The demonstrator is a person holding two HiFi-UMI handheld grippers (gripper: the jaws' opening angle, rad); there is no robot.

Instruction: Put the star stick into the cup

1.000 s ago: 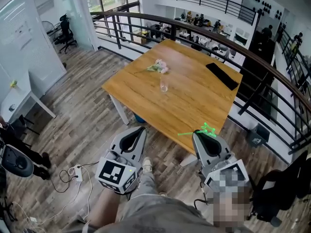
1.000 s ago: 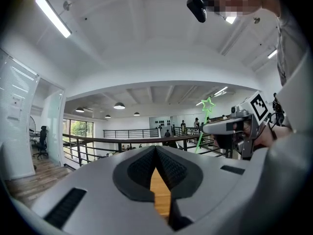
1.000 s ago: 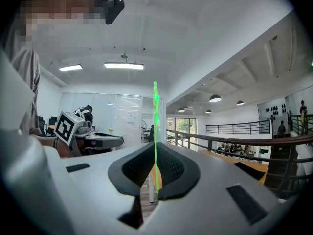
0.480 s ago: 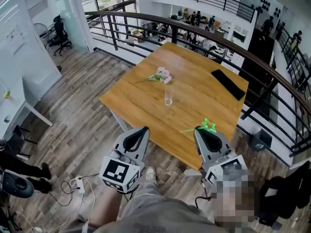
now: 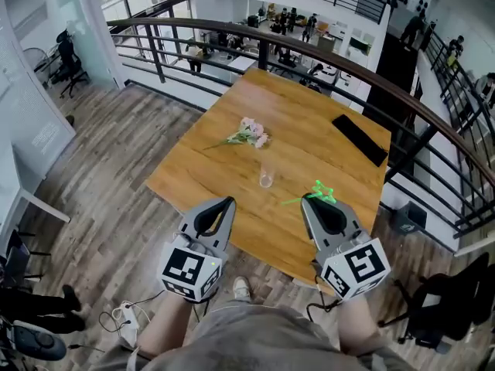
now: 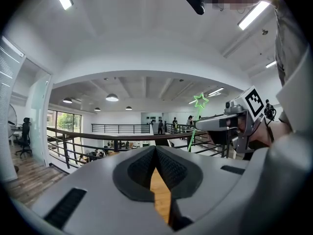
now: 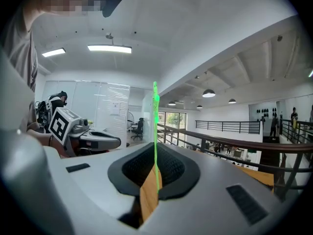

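The green star stick [image 5: 321,192] is clamped in my right gripper [image 5: 309,199], which is shut on its thin shaft; the star end pokes out past the jaw tips. In the right gripper view the shaft [image 7: 155,126] rises straight up between the pads. The left gripper view shows the star [image 6: 199,101] above the right gripper [image 6: 226,123]. The small clear cup [image 5: 265,178] stands upright on the wooden table [image 5: 309,122], a little ahead and left of the stick. My left gripper [image 5: 226,203] is shut and holds nothing, at the table's near edge.
A bunch of pink flowers [image 5: 249,132] lies beyond the cup. A flat black object [image 5: 360,138] lies near the table's right edge. A curved dark railing [image 5: 255,35] runs behind the table. Wood flooring and cables [image 5: 124,315] are at the lower left.
Both grippers have moved forward to the table's near edge, closer to the cup. The right gripper still holds the star stick.
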